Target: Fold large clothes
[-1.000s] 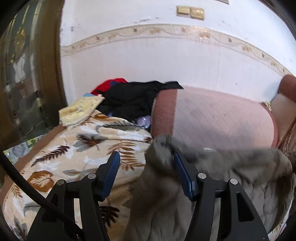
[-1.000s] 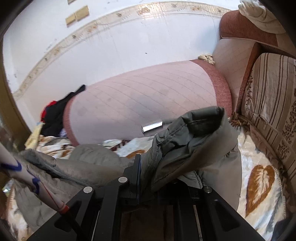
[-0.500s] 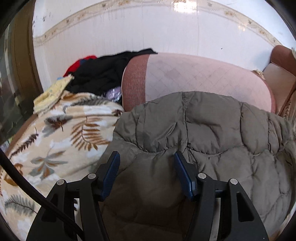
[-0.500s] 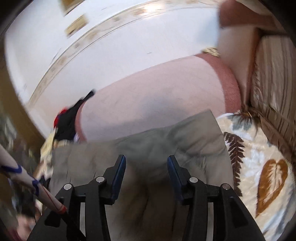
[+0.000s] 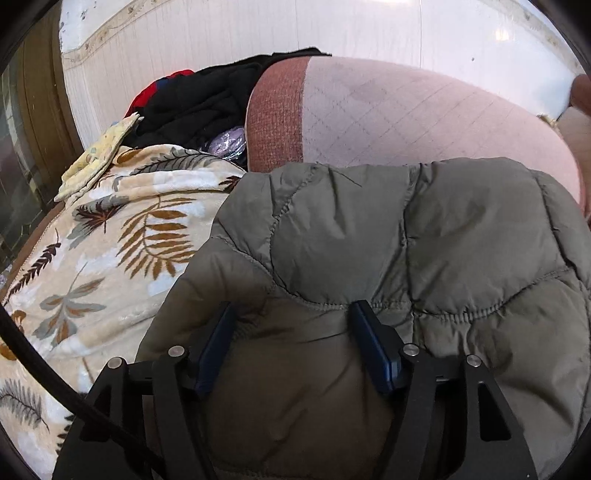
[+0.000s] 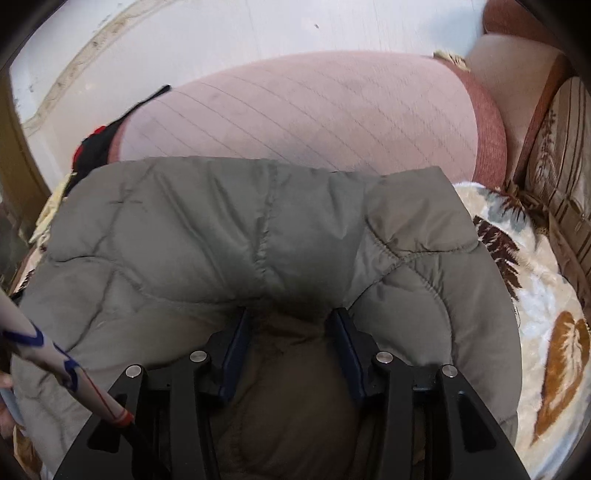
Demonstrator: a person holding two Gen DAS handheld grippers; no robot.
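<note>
You worked on a sofa spread with a leaf-print blanket (image 5: 110,240), its pink quilted backrest (image 5: 406,118) rising against a pale wall (image 5: 258,29). Your left gripper (image 5: 291,306) pointed down at the olive-grey quilted jacket (image 5: 443,240). Its jaws stood well apart and were opening. Jacket fabric lay between them, but the blue pads did not press on it. Your right gripper (image 6: 290,312) also pointed down at the jacket (image 6: 221,221). Its jaws were partly open and closing. A dark, bunched patch of the fabric sat between them, and the pads did not look clamped on it.

The jacket lay spread on the blanket, its far edge against the foot of the backrest. It filled most of both views. To its left in the left wrist view the blanket lay bare, with a yellow cloth (image 5: 99,158) at its far corner. Behind that, a pile of black and red clothes (image 5: 199,99) was heaped at the end of the backrest. In the right wrist view the blanket (image 6: 546,314) ran on to the right of the jacket, up to a striped cushion (image 6: 561,155).
</note>
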